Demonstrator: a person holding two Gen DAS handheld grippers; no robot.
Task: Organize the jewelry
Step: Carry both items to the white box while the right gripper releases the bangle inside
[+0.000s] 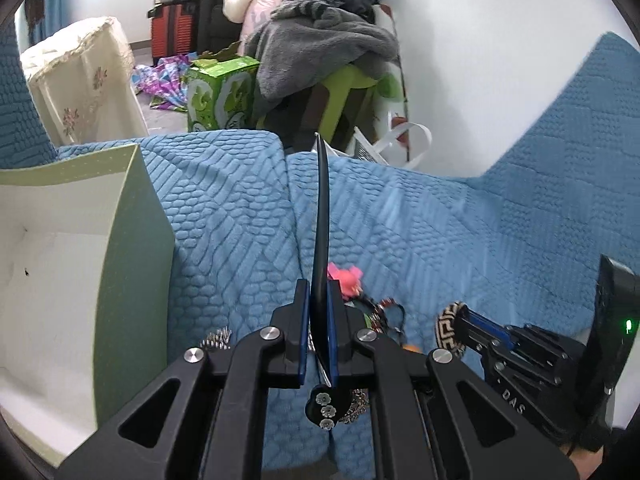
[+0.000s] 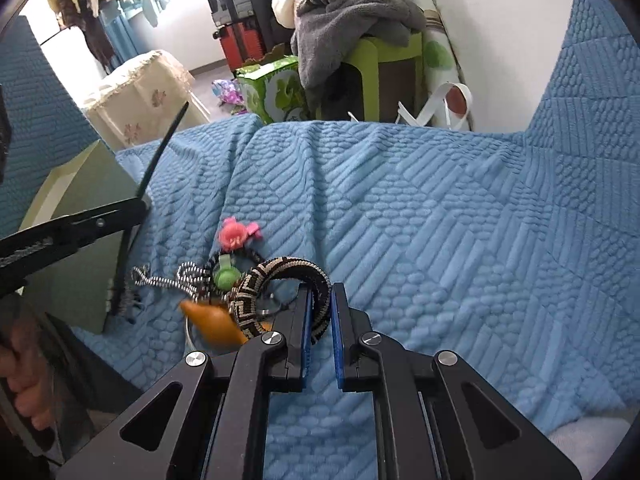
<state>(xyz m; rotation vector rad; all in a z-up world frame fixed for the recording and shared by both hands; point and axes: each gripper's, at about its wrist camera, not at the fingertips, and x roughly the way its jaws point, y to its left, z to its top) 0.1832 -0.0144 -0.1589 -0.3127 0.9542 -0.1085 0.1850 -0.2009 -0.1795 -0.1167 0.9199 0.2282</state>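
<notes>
My left jaws (image 1: 319, 292) are clamped on a thin black headband (image 1: 322, 216) that rises edge-on toward twelve o'clock, its flower-studded tip hanging below the pads. My right jaws (image 2: 321, 294) pinch a patterned black-and-cream woven headband (image 2: 280, 276) curving off toward ten o'clock. Both grippers tilt steeply down over the blue quilted sofa cover (image 2: 440, 220). Just past the right jaws, at ten o'clock, lies a jumble of hair ties (image 2: 224, 272) with a pink flower piece (image 2: 234, 236). An open pale green box (image 1: 132, 248) stands at nine o'clock of the left jaws.
</notes>
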